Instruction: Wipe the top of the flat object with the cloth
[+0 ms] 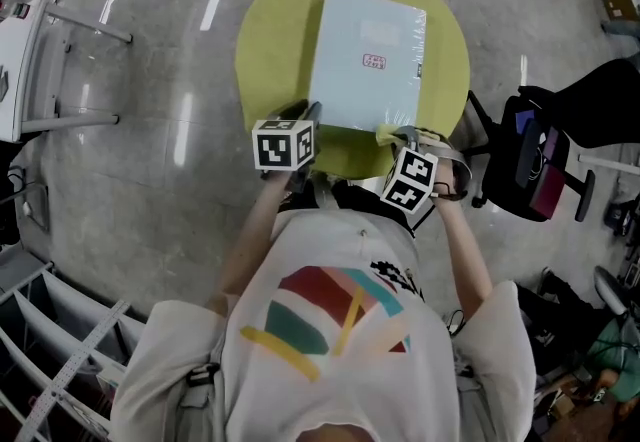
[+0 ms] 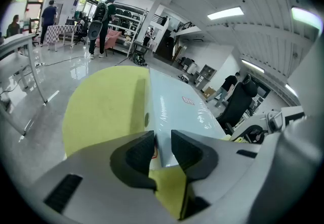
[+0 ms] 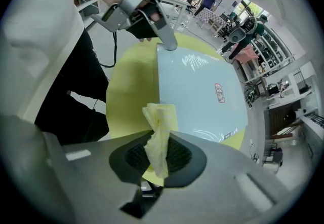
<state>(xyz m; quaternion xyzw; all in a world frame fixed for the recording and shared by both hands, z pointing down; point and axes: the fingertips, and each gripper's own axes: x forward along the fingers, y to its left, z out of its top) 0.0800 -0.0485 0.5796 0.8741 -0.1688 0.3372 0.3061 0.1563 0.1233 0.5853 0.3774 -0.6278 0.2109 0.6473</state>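
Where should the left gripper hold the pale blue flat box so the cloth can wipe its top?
Probably the near left corner of the flat box, approached from the person's side. It lies flat on the round table, so only an edge or corner fits between the jaws, and that leaves the top free. The left gripper is clamped there; the right gripper holds the cloth.

Head view looks steeply down; both gripper views — low, close — share the pale-blue flat box (image 1: 365,55) and round yellow-green table (image 1: 270,50).
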